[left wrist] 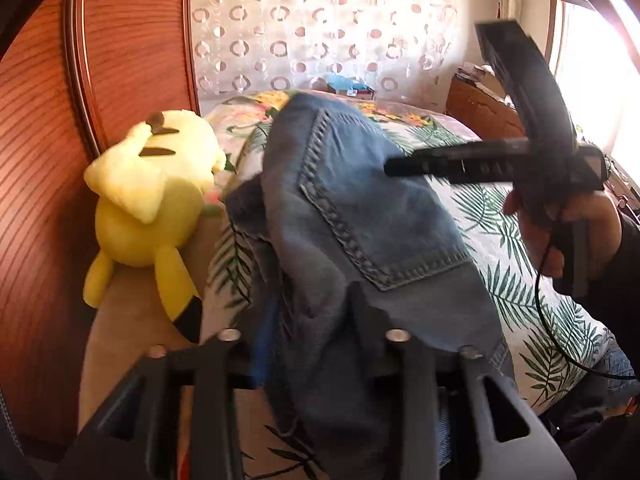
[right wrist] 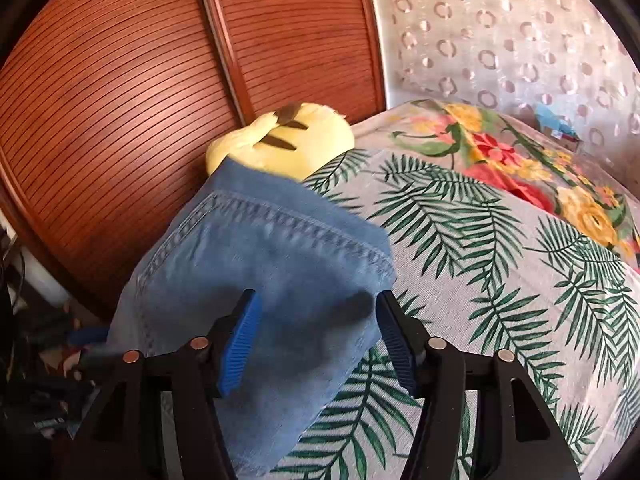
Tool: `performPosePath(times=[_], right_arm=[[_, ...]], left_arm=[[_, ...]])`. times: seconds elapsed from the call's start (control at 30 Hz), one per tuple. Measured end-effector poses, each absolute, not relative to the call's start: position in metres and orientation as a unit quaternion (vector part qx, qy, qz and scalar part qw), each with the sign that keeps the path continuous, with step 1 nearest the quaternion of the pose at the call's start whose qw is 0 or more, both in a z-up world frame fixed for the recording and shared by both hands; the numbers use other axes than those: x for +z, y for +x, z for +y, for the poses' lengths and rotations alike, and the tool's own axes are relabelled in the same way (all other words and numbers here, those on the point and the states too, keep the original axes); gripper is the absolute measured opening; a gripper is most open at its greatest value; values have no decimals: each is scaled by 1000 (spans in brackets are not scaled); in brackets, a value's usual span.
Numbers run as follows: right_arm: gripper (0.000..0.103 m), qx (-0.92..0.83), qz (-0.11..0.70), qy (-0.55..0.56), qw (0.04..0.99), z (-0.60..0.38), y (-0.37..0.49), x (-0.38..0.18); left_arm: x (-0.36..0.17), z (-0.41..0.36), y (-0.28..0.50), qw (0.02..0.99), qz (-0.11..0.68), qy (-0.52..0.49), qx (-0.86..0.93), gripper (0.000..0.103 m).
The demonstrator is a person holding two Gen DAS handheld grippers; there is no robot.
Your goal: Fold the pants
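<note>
The blue denim pants [left wrist: 360, 208] are bunched and lifted above the bed, back pocket showing. My left gripper [left wrist: 316, 312] is shut on a thick fold of the denim, which drapes over its fingers. In the right wrist view the pants [right wrist: 260, 256] hang in front of my right gripper [right wrist: 316, 320]. Its blue-padded fingers [right wrist: 240, 340] stand wide apart around the cloth without pinching it. The right gripper also shows in the left wrist view [left wrist: 400, 168], held by a hand above the pants.
A bed with a palm-leaf cover [right wrist: 500, 264] lies under the pants. A yellow plush toy [left wrist: 152, 200] sits at the bed's left edge against a wooden slatted wardrobe [left wrist: 48, 160]. A floral blanket [right wrist: 520, 152] lies at the far end, and a window [left wrist: 592, 80] is at the right.
</note>
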State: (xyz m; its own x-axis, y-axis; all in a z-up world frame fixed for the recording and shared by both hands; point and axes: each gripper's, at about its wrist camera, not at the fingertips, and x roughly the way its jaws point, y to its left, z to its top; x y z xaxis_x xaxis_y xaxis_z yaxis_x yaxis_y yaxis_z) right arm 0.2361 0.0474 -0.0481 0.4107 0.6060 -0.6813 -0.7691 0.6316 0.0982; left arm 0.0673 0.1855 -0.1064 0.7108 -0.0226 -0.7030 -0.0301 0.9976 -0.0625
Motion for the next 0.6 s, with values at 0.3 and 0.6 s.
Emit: performPosePath(times=[0.3,0.6], right_arm=[[72,435,368,-113,814,47,261,-52],[75,472,398,-94,781,61,292,-68]], left_arm=[[-88,207,115,927,373,-32,8,52],[-100,228,165,917,392,-71,-18,52]])
